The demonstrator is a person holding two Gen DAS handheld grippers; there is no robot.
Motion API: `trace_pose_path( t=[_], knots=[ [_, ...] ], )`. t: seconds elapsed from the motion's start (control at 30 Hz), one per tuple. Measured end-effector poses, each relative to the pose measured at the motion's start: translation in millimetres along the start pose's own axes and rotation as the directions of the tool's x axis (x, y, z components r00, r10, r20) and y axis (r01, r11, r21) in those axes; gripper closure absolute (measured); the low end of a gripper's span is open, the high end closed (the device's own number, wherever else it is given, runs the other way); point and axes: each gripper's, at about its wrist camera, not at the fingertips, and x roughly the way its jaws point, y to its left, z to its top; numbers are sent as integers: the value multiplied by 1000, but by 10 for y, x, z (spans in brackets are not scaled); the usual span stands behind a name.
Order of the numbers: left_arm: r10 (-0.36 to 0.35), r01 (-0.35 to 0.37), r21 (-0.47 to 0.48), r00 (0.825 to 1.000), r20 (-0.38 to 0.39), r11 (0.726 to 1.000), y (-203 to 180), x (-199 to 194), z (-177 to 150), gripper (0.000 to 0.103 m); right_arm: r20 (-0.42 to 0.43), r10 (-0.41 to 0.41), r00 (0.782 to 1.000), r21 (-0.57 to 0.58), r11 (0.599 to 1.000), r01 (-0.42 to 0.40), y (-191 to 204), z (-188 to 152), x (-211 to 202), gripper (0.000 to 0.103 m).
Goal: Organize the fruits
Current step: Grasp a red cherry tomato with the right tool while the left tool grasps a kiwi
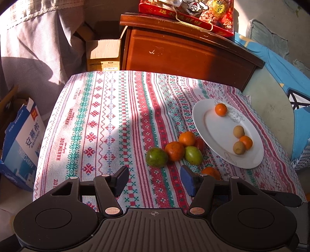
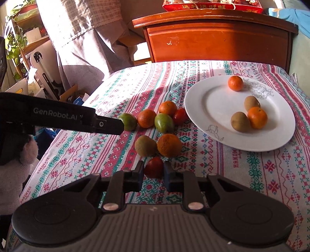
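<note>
While your right gripper (image 2: pixel 154 170) sits low over the cloth, its fingers (image 2: pixel 138 173) pinch a small red fruit (image 2: pixel 154 167) from both sides, down at the near edge of the loose pile. Just beyond that fruit lie a brown kiwi (image 2: pixel 145 145) and an orange mandarin (image 2: pixel 169 145), touching each other. Farther back a second cluster is bunched together: two green fruits (image 2: pixel 163 122), two mandarins (image 2: pixel 146 118) and another red fruit (image 2: pixel 180 116), which lies close against the rim of the white plate (image 2: pixel 203 108).

On the plate you have four pieces: one mandarin (image 2: pixel 235 83) alone at the far side, and nearer you two kiwis (image 2: pixel 240 122) with a mandarin (image 2: pixel 257 117) nestled between them.

Your left gripper (image 1: pixel 154 179) hovers just short of the back cluster with its fingers (image 1: pixel 121 179) spread and nothing between them; from the right wrist view one of its fingers (image 2: pixel 110 126) points at the leftmost green fruit (image 2: pixel 128 121), though you cannot tell from either view whether it touches. A gloved hand (image 2: pixel 27 151) shows under that gripper at the left edge.

Everything rests on a counter covered by a patterned cloth (image 1: pixel 108 120) in red, green and white bands. Behind it stands a wooden cabinet (image 1: pixel 184 52) bearing a red gift box (image 1: pixel 186 13), and cardboard boxes (image 1: pixel 102 53) sit on the floor to its left.
</note>
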Motion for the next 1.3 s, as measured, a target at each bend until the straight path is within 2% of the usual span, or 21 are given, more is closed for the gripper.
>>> trace_pose_path(
  t=[0.33, 0.4, 0.67, 0.73, 0.97, 1.03, 1.13, 1.3],
  knots=[
    [-57, 59, 68, 998, -40, 996, -220, 147, -124, 49, 3, -59, 998, 55, 997, 59, -250, -43, -156, 82],
    [-61, 64, 79, 997, -46, 995, -260, 180, -134, 52, 2, -65, 998, 61, 996, 65, -275, -44, -159, 82],
    [-63, 70, 142, 997, -50, 987, -404, 293, -168, 60, 3, -66, 998, 72, 995, 66, -315, -55, -172, 81],
    [-64, 71, 150, 996, -55, 986, -420, 327, -175, 66, 2, -67, 998, 73, 995, 66, -316, -56, -176, 80],
    [-62, 69, 202, 997, -39, 977, -504, 344, -203, 69, -2, -71, 997, 68, 995, 71, -310, -55, -175, 80],
    [-62, 69, 215, 997, -36, 974, -523, 340, -215, 76, -1, -72, 997, 67, 995, 72, -309, -56, -175, 81],
    [-65, 70, 221, 997, -33, 973, -535, 333, -223, 80, 0, -70, 998, 67, 995, 69, -312, -59, -171, 83],
    [-67, 71, 221, 997, -28, 973, -538, 317, -234, 81, 0, -61, 998, 76, 995, 61, -321, -50, -180, 84]
  ],
)
